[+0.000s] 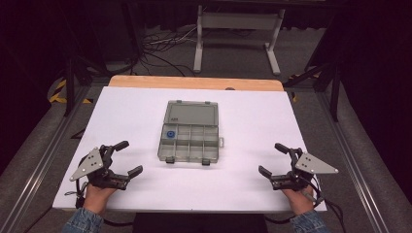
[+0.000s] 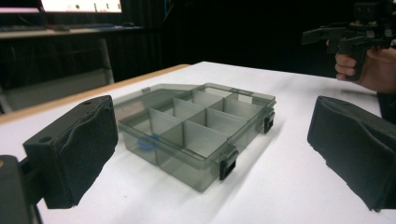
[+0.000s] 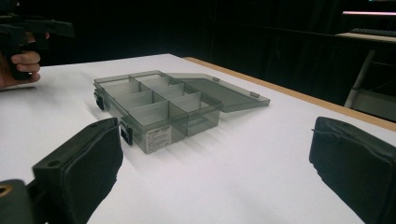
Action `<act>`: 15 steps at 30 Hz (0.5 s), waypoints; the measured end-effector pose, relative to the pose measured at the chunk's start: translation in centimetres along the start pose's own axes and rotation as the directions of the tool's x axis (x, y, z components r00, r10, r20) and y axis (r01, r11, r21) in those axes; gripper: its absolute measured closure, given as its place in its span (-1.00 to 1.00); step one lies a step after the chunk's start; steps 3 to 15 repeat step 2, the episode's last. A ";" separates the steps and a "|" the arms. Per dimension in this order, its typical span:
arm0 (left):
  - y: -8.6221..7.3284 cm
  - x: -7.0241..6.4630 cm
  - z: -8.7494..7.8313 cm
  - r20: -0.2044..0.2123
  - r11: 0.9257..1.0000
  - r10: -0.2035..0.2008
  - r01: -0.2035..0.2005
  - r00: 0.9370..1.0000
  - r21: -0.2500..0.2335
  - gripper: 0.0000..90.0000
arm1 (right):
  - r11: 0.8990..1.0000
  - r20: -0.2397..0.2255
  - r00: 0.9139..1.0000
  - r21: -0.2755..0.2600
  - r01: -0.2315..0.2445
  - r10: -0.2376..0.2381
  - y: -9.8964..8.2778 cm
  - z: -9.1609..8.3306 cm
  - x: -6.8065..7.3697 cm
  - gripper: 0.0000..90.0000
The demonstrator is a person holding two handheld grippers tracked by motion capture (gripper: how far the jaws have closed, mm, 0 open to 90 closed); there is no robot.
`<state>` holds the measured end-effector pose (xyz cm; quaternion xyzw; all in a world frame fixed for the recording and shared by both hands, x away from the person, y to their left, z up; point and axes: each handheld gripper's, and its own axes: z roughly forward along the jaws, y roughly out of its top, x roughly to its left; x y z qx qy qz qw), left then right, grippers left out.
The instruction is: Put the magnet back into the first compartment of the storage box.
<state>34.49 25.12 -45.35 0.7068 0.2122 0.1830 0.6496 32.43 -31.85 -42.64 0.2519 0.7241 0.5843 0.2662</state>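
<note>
At the left of the desk point(image 1: 126, 116), near its front edge, the left tongs point(image 1: 127, 158) sit in the person's left hand point(image 1: 97, 196), their two jaws spread wide and released, holding nothing. In the left gripper view the two black padded jaws stand well apart with bare white desk between them, and the box lies ahead of the gap.

In the middle of the desk lies one grey see-through organiser box point(image 1: 189, 143), open, its lid point(image 1: 191, 114) folded flat on the far side. The tray is split into two rows of four, eight compartments in all. One small blue piece point(image 1: 170, 134) rests in the far-left compartment as seen from above; the other seven look empty. Two dark latches point(image 1: 169, 159) sit on the near wall, and a small tab juts from the right side.

At the right of the desk, also near the front edge, the right tongs point(image 1: 273, 158) are held by the right hand point(image 1: 297, 200), jaws likewise released and wide apart, gripping nothing. Both tongs stay well apart from the box, one on each side.
</note>
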 end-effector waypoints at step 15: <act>-0.1 0.1 0.0 0.003 1.000 -0.017 0.017 1.000 -0.005 -0.94 | 1.000 0.001 1.000 0.001 0.000 0.000 0.0 0.0 0.0 -0.93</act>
